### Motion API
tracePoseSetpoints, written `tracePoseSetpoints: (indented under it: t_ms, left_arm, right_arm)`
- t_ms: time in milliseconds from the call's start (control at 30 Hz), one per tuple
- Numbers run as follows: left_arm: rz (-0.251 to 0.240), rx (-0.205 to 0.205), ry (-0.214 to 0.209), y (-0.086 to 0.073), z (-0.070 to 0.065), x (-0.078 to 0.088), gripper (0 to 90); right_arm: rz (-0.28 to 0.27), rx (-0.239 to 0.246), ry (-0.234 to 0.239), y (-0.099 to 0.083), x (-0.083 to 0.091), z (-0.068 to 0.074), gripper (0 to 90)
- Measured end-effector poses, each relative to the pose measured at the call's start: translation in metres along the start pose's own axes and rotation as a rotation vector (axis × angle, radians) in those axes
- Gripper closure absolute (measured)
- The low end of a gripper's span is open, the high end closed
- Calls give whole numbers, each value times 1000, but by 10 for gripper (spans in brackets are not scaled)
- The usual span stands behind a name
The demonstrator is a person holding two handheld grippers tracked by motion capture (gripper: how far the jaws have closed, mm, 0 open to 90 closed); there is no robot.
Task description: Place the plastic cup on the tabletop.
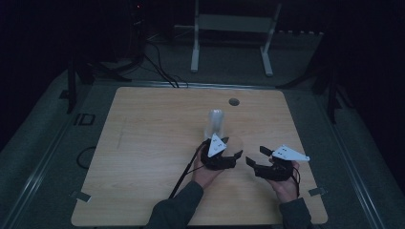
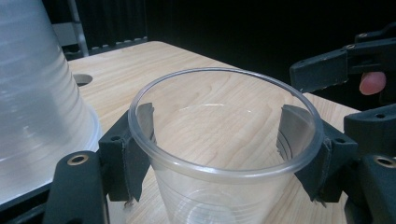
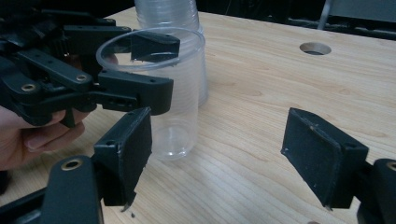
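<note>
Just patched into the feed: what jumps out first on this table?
The left gripper clamps a clear plastic cup by its rim, upright near the middle of the wooden table. A stack of upside-down clear cups stands just behind it. The right gripper hovers open beside it, holding nothing.

Hardly anything here can be read. On the floor, at the left of the high view just off the table, there is a pale mark that looks like "ID"; it is too dim to be sure. The cups and grippers carry no lettering I can make out.
</note>
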State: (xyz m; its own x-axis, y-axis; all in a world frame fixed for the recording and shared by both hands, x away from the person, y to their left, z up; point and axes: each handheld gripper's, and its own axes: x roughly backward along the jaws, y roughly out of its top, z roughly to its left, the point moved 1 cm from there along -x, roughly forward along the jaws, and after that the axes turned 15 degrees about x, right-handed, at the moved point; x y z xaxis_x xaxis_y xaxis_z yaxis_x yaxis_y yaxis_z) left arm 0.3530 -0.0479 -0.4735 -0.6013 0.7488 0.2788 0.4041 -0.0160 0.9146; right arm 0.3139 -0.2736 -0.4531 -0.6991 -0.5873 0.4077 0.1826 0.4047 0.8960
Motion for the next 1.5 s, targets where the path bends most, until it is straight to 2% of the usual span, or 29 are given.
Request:
tracePoseSetpoints:
  t_ms: [400,1200,1500]
  left_arm:
    - [8,-3,12,-4,2,-3,281]
    - [36,4,5,-11,6,-8,273]
    - [61,2,1,-14,5,-9,210]
  right_arm:
    - [0,0,0,0,0,0,240]
    - [0,-2,-2,0,1,-1,239]
    - [-1,-1,-2,0,0,-1,239]
